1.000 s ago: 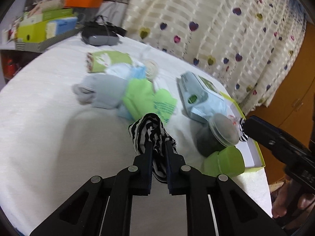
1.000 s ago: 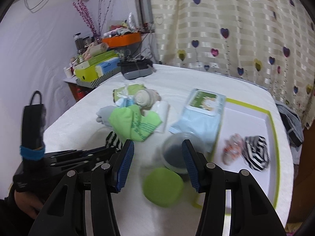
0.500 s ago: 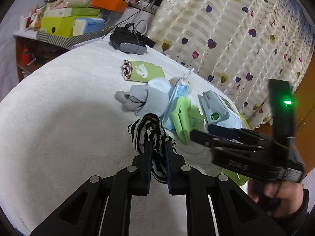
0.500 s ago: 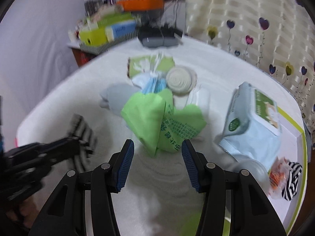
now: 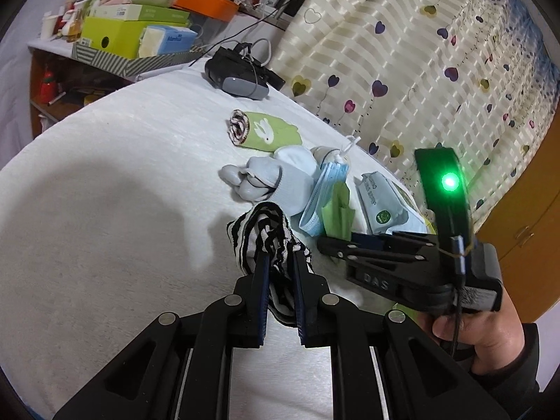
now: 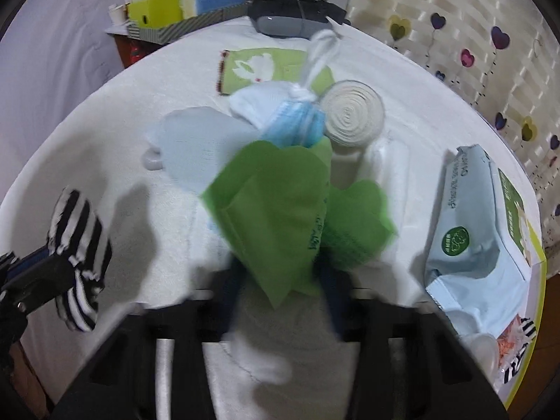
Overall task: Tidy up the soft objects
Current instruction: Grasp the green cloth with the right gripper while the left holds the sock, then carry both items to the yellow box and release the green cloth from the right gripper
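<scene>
Your left tool [image 5: 280,266] is clamped on the black-and-white striped sock [image 5: 260,234], holding it just above the white table [image 5: 105,210] on the near left side of the pile. Keep that grip as it is; the sock is bunched between the pads and looks secure.

Your right tool [image 6: 280,280] is closing on the near corner of the green cloth bag [image 6: 276,217]. The picture is blurred there, so I cannot tell whether the pads already press the fabric. The bag's lower point hangs between the fingers, so finish the squeeze before you lift.

The bag lies on top of the heap, touching the blue face masks [image 6: 295,122] at its far edge and partly covering the pale grey sock [image 6: 196,143] to its left. Lift straight up and slowly, so these loose pieces stay put and the mask loops do not snag. If you have caught only one thin layer, it may slip, so take a deeper bite.

The bandage roll [image 6: 351,113] stands just right of the masks, and the wet wipes pack [image 6: 472,238] lies well right, on the edge of the green-rimmed tray [image 6: 540,280]. Judging by the socks already in it, that tray is probably where both pieces go.
</scene>
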A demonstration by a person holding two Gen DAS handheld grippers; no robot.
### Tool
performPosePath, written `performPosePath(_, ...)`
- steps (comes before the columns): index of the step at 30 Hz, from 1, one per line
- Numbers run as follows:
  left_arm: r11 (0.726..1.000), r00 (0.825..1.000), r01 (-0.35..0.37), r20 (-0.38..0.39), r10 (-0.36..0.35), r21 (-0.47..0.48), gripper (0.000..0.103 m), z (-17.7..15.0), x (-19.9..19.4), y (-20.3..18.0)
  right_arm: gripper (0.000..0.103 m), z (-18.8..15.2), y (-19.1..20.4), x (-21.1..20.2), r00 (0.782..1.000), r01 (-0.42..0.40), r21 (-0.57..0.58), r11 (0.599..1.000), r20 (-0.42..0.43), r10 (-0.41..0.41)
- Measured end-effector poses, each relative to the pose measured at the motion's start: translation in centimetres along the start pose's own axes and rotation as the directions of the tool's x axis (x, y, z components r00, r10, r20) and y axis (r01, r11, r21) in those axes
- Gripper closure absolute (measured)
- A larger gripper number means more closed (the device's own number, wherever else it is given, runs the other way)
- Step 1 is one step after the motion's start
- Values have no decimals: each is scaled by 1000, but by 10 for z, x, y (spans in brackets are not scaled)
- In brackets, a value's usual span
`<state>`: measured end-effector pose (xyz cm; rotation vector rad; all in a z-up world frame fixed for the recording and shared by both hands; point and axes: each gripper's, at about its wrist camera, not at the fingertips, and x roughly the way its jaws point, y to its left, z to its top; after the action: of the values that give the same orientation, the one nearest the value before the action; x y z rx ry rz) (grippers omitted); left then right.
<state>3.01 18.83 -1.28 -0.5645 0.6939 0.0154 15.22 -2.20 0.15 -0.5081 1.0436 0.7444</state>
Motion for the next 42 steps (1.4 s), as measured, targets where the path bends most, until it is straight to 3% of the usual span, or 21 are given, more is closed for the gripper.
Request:
performPosePath(6, 1000, 1000, 6, 2, -6, 8, 92, -1, -2, -5, 85, -11, -2, -17, 999, -10, 5, 1000, 44, 10)
performPosePath(12, 999, 1000, 18, 17, -19, 46, 92, -1, -11, -23, 86, -21, -8, -58, 989, -35, 23, 999, 147, 31)
performPosePath(28, 983, 997, 58, 45, -67, 173, 92, -1, -32, -85, 86, -59, -29, -134, 926, -148, 71, 986, 360, 113)
performPosePath(42, 959, 993, 95, 45, -110, 266, 92, -5, -42, -131, 86, -91, -47, -177, 892, -128, 114, 985, 448, 64)
